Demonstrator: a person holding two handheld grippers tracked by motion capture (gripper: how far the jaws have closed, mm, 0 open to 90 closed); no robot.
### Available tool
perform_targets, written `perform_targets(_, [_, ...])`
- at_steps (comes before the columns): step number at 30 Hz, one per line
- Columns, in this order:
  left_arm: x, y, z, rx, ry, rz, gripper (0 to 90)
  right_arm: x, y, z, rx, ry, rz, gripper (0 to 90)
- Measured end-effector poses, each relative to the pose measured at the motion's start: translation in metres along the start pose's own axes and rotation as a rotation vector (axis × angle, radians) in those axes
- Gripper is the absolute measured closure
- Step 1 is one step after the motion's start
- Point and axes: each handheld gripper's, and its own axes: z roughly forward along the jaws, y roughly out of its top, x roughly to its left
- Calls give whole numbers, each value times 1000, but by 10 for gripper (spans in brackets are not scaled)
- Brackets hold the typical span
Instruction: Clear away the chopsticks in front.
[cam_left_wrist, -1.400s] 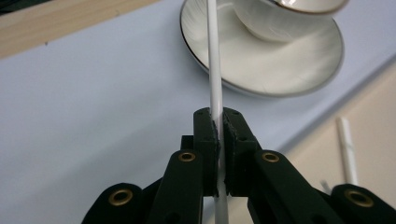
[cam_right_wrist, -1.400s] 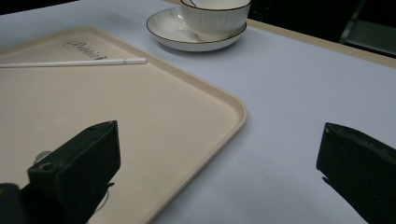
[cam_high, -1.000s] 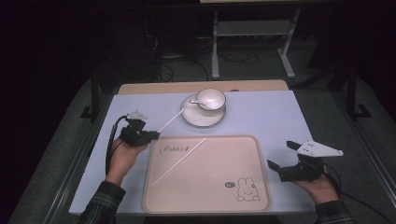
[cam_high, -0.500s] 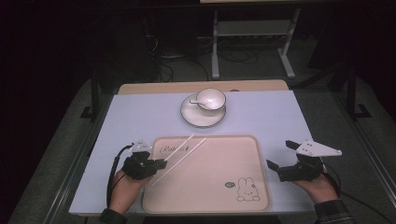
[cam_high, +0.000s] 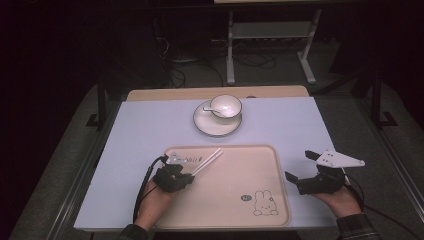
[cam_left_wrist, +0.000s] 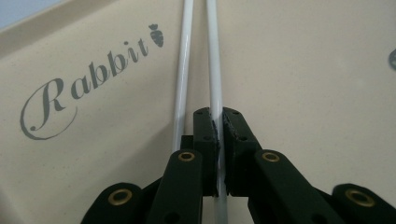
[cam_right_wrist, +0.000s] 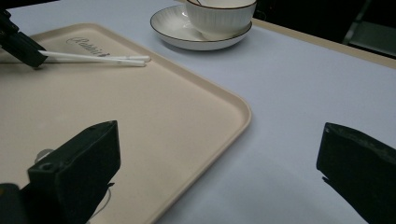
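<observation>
Nearest the person, at the counter's (cam_high: 150, 125) 5 o'clock corner, the right tongs (cam_high: 309, 169) hover just off the tray's (cam_high: 240, 210) right rim, jaws wide, nothing between them; same spot as a second ago.

Left tongs (cam_high: 191, 176) now sit low over the tray's 9 o'clock side, pinched narrow on one white chopstick (cam_left_wrist: 215, 93). A second chopstick (cam_left_wrist: 183, 79) lies close alongside, outside the jaws; whether it rests on the tray or is carried along, cannot tell. Both tips point toward 1 o'clock, near the "Rabbit" lettering (cam_left_wrist: 88, 84).

Change: a second ago this hand stood beside the saucer off the tray's 10 o'clock corner, one chopstick in its grip and the other already lying on the tray. It has since come down and inward, bringing the held chopstick beside its mate.

Reading: pair is nearly together on the tray; what looks left is to let go and back off.

Far end, 12 o'clock: cup (cam_high: 225, 106) on saucer (cam_high: 210, 126), untouched, well apart from the tray's work.
</observation>
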Motion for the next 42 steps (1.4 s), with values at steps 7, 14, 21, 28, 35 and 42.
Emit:
perform_targets(7, [-2,0,4,14,13,19,839,0,0,0,-2,0,0,0])
perform_targets(14, [-4,1,1,6,6,26,808,0,0,0,-4,1,-2,0])
perform_targets(21, [-1,28,7,-50,-72,69,894,0,0,1,0,1,-3,0])
perform_targets(28, [-10,68,44,-22,-139,151,895,0,0,0,2,2,1,0])
perform_targets(35, [-12,91,81,3,-131,168,895,-1,0,0,-1,4,0,0])
perform_targets(42, [-1,94,87,-24,-119,132,896,-2,-1,-2,-2,2,7,0])
